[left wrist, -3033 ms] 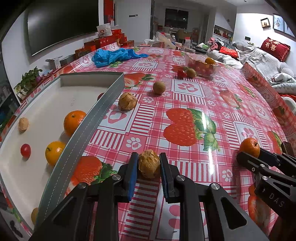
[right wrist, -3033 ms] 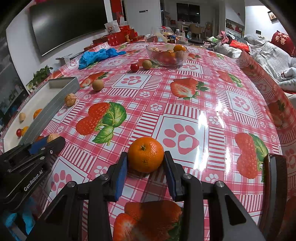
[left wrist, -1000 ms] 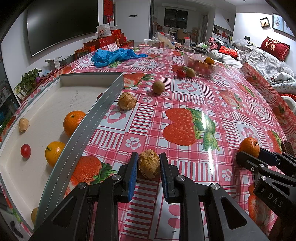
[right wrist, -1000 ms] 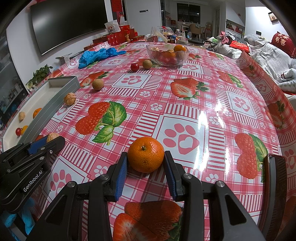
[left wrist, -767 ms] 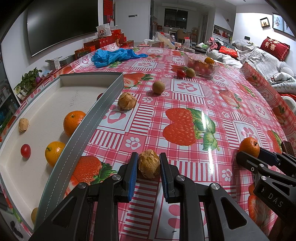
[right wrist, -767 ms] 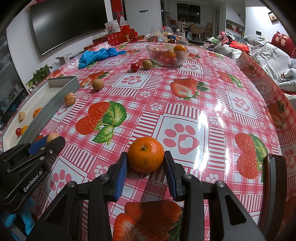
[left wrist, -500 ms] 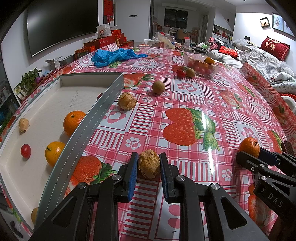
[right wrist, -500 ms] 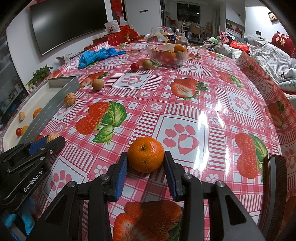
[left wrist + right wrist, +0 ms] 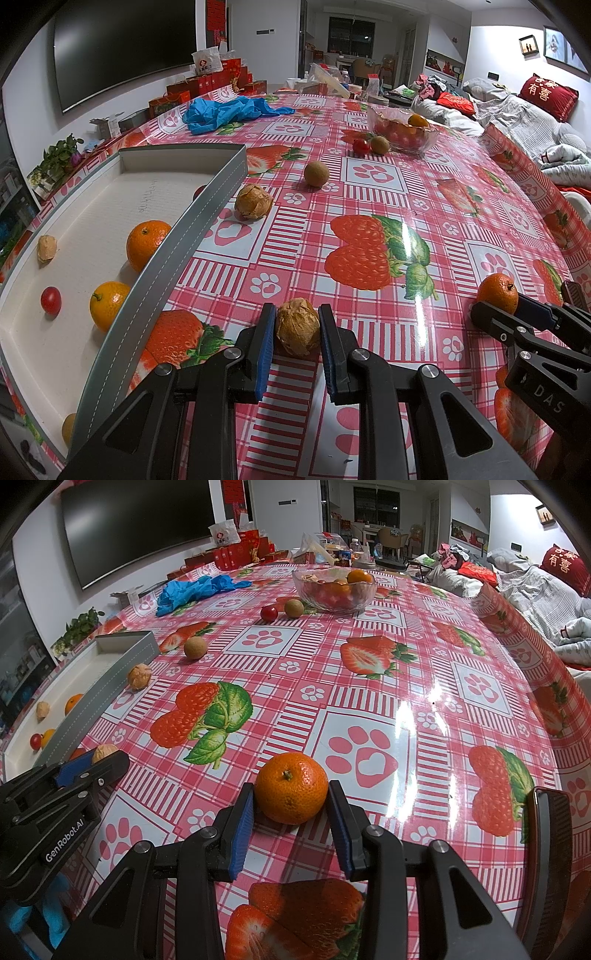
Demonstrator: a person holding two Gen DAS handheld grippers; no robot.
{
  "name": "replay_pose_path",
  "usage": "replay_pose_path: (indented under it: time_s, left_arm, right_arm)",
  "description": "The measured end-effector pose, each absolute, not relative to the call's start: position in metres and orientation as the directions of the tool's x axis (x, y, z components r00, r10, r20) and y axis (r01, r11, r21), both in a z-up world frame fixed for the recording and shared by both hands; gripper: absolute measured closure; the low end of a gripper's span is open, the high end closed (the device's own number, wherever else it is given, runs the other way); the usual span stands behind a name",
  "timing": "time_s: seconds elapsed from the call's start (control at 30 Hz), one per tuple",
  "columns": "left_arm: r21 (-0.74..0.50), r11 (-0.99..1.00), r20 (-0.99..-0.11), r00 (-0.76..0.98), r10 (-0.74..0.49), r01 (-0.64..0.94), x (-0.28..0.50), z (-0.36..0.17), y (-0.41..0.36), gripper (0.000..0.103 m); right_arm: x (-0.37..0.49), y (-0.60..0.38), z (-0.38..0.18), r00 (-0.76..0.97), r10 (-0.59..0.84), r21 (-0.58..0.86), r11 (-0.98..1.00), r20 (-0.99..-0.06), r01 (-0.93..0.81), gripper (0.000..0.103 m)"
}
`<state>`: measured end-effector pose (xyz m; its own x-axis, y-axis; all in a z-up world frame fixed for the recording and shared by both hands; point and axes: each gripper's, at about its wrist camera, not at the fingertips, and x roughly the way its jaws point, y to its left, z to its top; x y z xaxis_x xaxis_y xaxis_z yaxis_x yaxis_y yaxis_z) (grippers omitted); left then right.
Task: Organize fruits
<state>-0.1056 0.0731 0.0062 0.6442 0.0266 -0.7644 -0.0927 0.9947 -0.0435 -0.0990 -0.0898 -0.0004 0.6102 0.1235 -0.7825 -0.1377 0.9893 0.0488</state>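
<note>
Right now the left gripper (image 9: pixel 297 330) sits low centre of the left wrist view, its blue-padded fingers (image 9: pixel 265 345) pinching a wrinkly brown fruit (image 9: pixel 297 326) that rests on the bench (image 9: pixel 369 192). Both pads look to touch the fruit's sides.

Left part of that frame: a grey-walled tray (image 9: pixel 192 229) w/ a white floor. Inside it are a big orange (image 9: pixel 146 243), a smaller orange (image 9: pixel 108 304), a cherry tomato (image 9: pixel 50 300) and a pale brown fruit (image 9: pixel 47 248) near the far left edge. A second wrinkly fruit (image 9: pixel 253 202) lies just outside the tray wall, a round brown fruit (image 9: pixel 316 174) farther up.

The right gripper (image 9: pixel 291 810) is bottom centre of the right wrist view, fingers (image 9: pixel 242 819) set either side of a mandarin (image 9: pixel 291 787) on the bench. The pads are at its sides; can't tell if they press or only sit beside it.

Upper centre of the right wrist frame: a glass bowl (image 9: pixel 334 587) of fruit, w/ a tomato (image 9: pixel 269 613) and a brownish fruit (image 9: pixel 294 608) just in front of it. Blue gloves (image 9: pixel 190 589) lie upper left. The strawberry-and-paw cloth (image 9: pixel 369 709) covers the bench.
</note>
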Motion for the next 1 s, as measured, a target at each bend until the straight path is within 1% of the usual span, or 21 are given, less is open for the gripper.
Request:
replay_pose_path:
  time_s: [0.37,0.47,0.63,1.0]
  left_arm:
    - [-0.060,0.994,-0.766,0.642,0.012,-0.091,-0.106,0.006,0.075,0.079]
    - [-0.098,0.992,-0.771,0.637,-0.021,-0.085,-0.105,0.006,0.079,0.079]
    - [-0.107,0.992,-0.787,0.615,-0.048,-0.060,-0.104,0.008,0.080,0.079]
    - [-0.161,0.986,-0.804,0.586,-0.103,-0.047,-0.111,0.018,0.092,0.079]
  right_arm:
    - [-0.099,-0.090,0.000,0.607,0.123,0.047,0.989,-0.785,-0.140,0.061]
    - [-0.099,-0.096,0.001,0.594,0.146,0.074,0.987,-0.791,-0.145,0.061]
    - [-0.100,-0.106,0.004,0.574,0.188,0.135,0.982,-0.797,-0.135,0.061]
    - [-0.099,-0.099,0.014,0.548,0.223,0.175,0.975,-0.806,-0.140,0.061]
